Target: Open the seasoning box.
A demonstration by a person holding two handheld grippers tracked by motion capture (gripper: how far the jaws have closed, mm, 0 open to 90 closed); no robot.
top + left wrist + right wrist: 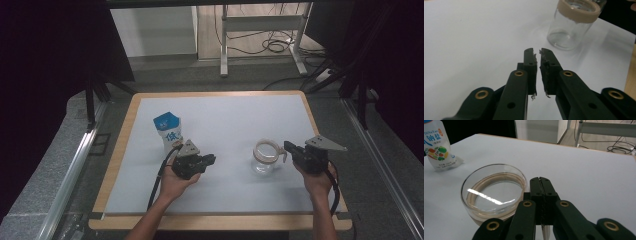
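A: High view first: jar upright on table, right of centre, open-mouthed, beige band round rim. Right gripper just beside rim, jaws pressed together; can't tell whether pinching anything.
B: And left gripper?
A: Near pouch, well apart from jar; jaws almost together, slim gap, nothing between.
B: Handling?
A: Probably glass: stiff, smooth, slippery, breakable. Seemingly empty, so light and easy to tip.
B: Where to grip?
A: Best at banded rim, one jaw inside, one outside; likely grippier than bare wall. Should need spreading jaws first, then a gentle squeeze, no knocking.
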